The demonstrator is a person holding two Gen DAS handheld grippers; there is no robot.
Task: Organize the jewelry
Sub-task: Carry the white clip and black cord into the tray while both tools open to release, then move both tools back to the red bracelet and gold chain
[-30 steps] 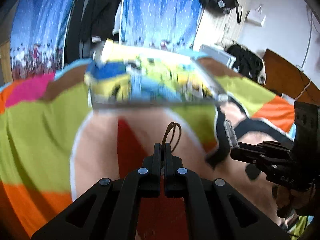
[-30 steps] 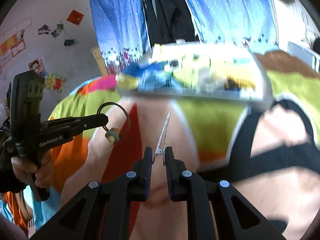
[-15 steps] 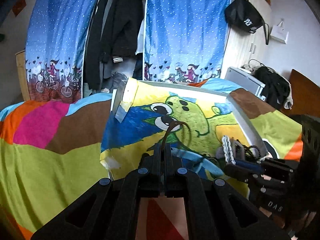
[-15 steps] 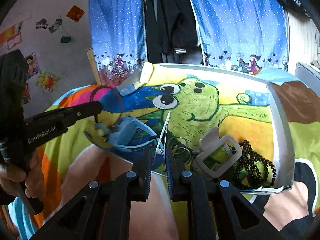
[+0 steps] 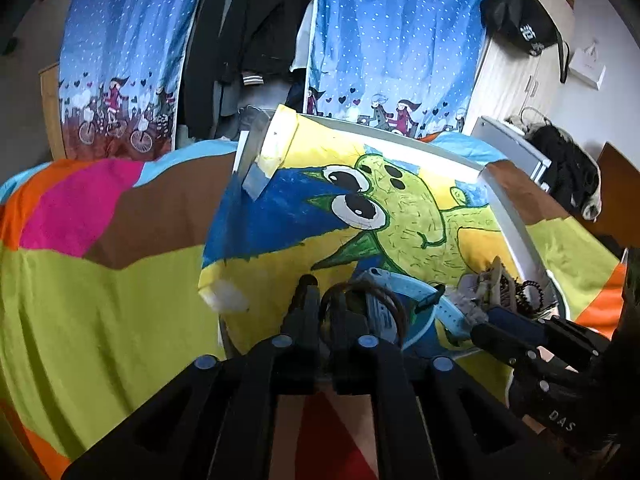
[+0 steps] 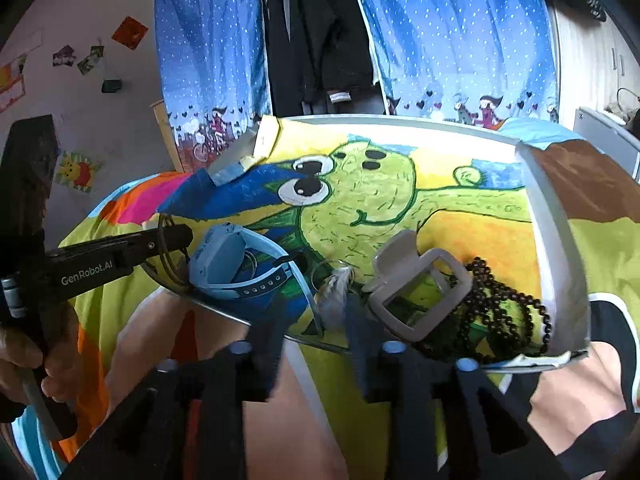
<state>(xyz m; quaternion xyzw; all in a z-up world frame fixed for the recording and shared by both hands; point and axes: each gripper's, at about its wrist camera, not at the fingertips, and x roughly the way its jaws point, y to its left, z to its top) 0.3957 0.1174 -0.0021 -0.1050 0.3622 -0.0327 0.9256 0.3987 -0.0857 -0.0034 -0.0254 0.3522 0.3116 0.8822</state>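
A white-rimmed tray (image 6: pixel 548 240) lined with a green cartoon drawing lies on the bed. It holds a blue watch (image 6: pixel 224 256), a grey claw clip (image 6: pixel 416 292), black beads (image 6: pixel 500 308) and thin rings (image 6: pixel 332 268). My right gripper (image 6: pixel 312 320) stands wide open at the tray's near edge, and a blurred silver hair clip (image 6: pixel 336 286) lies just ahead of it. My left gripper (image 5: pixel 326 296) is slightly open over the tray's near left corner. A brown hair tie (image 5: pixel 384 300) hangs loosely around its right finger, beside the blue watch (image 5: pixel 404 292).
A colourful bedspread (image 5: pixel 100 300) surrounds the tray (image 5: pixel 516 232). Blue curtains (image 6: pixel 460 40) and dark hanging clothes (image 6: pixel 320 32) stand behind it. A hand (image 6: pixel 24 364) holds the left gripper (image 6: pixel 172 238). The right gripper (image 5: pixel 486 330) enters the left wrist view from the right.
Both grippers came forward to the tray's near edge. The right gripper opened and let go of the silver hair clip. The left jaws parted a little around the hair tie.
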